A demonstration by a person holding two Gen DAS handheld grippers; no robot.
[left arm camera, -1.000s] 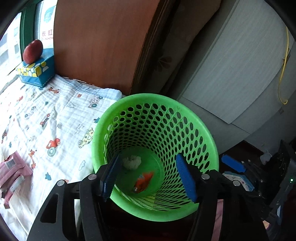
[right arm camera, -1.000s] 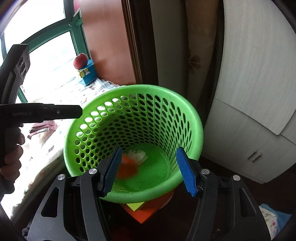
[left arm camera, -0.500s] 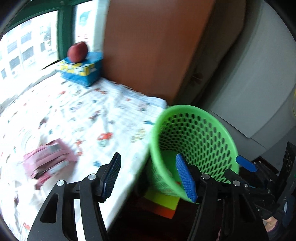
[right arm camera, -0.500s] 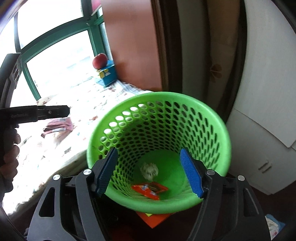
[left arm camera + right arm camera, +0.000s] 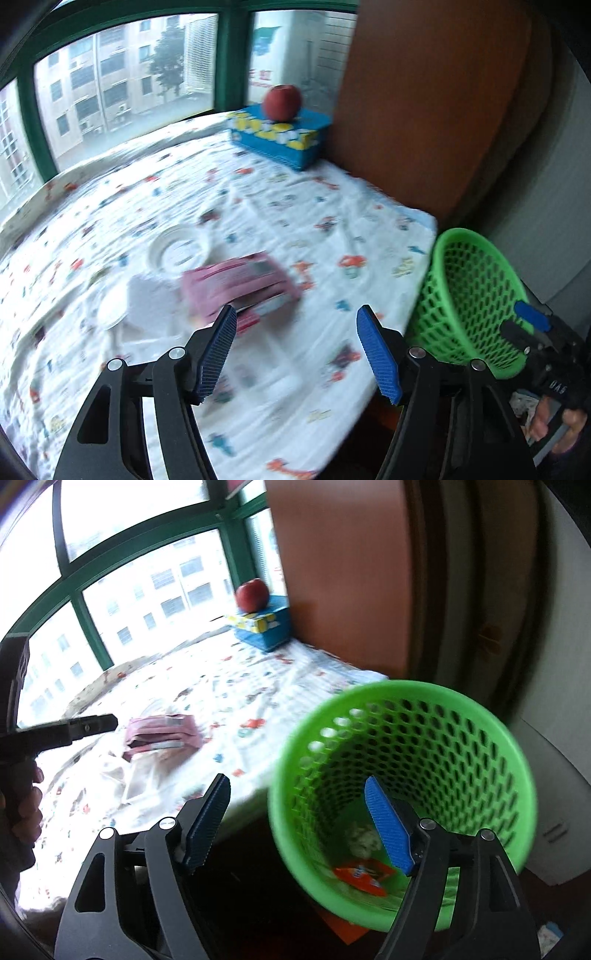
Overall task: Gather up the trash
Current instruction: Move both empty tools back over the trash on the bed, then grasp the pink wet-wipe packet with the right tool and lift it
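The left gripper [image 5: 297, 349] is hovering above the near part of the patterned cloth [image 5: 258, 206], its blue pads spread wide and gripping nothing, pointing toward a blurred pink packet [image 5: 240, 286] lying just beyond the fingertips. The right gripper [image 5: 297, 821] is likewise standing released and empty, its left finger hanging over the cloth's near edge and its right finger showing in front of the green basket [image 5: 480, 716], which is sitting below the table's right edge. The left wrist view is showing a white round lid [image 5: 179, 253] and a crumpled white wrapper [image 5: 144, 299] lying to the left of the packet, touching or overlapping it; blur is hiding the detail. It is also showing the right hand [image 5: 554, 428] at the far right, beside the basket. The right wrist view alone is looking into the basket, where an orange wrapper [image 5: 360, 877] and a white crumpled ball [image 5: 364, 840] are lying on the bottom. A red apple [image 5: 282, 101] is resting on a blue box [image 5: 280, 138] at the far side by the window
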